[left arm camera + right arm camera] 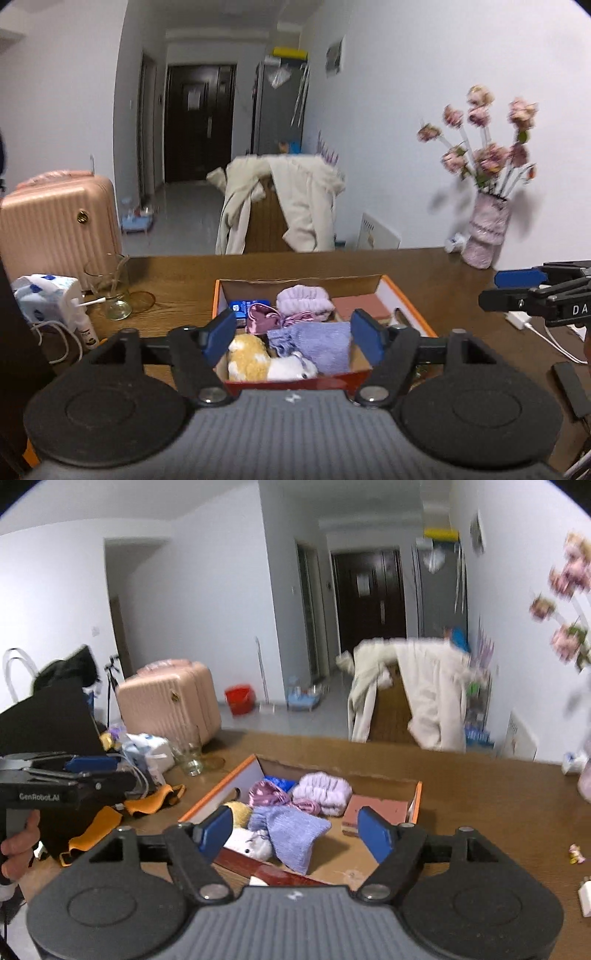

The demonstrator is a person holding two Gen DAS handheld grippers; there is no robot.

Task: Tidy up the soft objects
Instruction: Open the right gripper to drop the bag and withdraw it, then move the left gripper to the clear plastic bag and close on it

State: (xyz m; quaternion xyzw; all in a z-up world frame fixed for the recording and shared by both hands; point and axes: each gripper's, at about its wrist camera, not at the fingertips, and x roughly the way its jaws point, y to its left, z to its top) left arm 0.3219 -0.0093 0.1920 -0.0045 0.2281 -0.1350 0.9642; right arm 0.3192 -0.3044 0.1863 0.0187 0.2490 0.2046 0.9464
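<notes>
- Left wrist view: the left gripper (pixel 294 334) hangs above the near end of the cardboard box (pixel 406 302), its jaws spread wide with nothing pinched between the blue pads.
- Inside the box, at about 6 o'clock, a yellow plush toy (pixel 246 355) lies touching a white plush toy (pixel 291 367); a lilac knitted piece (pixel 314 343) lies just beside them toward 3 o'clock.
- Toward 12 o'clock in the box sit a pale purple fluffy headband (pixel 303 301) and a shiny pink scrunchie (pixel 260 319), touching each other.
- Right wrist view: the right gripper (pixel 297 832) is likewise released, pads apart and empty, over the same box.
- At 9 o'clock in that view a hand (pixel 18 845) grips the handle of the left gripper.
- On the wooden table (pixel 424 269), a vase of pink flowers (pixel 485 229) stands at 2 o'clock of the box; it is blurred, so its details are unclear.
- A glass cup (pixel 110 288) stands at 10 o'clock, well apart from the box.
</notes>
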